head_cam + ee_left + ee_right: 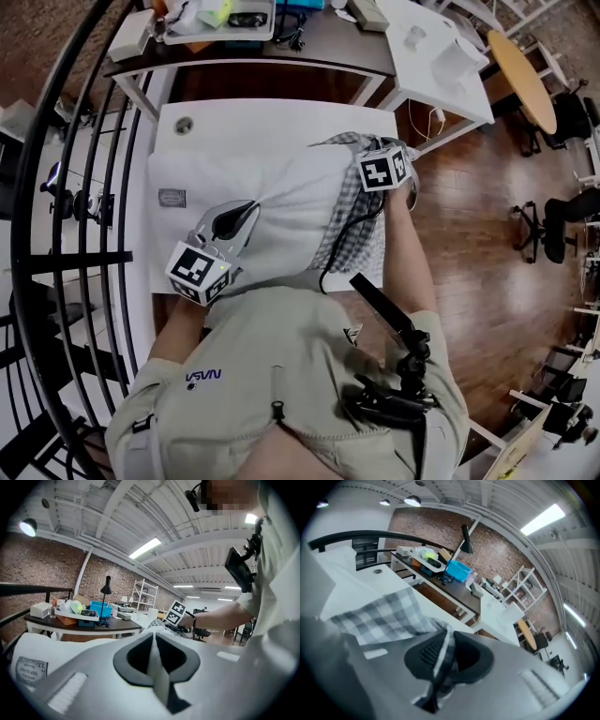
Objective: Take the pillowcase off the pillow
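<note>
Close to the person's chest, the left gripper (153,644) is lying low over the near-left part of the pillow (281,202), its jaws closed tight on a thin pinch of the pillow's white cover. The pillow is resting across the white tabletop (272,122), most of it already bare, with a small printed label (172,198) showing at its left end.

Farther right, the right gripper (445,637) is pointing down at the pillow's right end, and its jaws are clamping a fold of the grey checked pillowcase (384,613). The pillowcase is sitting bunched over that right end only, trailing toward the near edge, so the stripping looks nearly done.

Both pieces are looking soft and light. The pillowcase is probably going to hang limp, stretch a little and drag on the filling rather than slide cleanly, so a firm pinch on a doubled fold or on the hem seems the best hold. The pillow is likely to squash and follow the pull, so a grip on its cover or a corner seam at the opposite end should be anchoring it.

Beyond the tabletop, a dark desk (319,42) is carrying a tray of small items.
</note>
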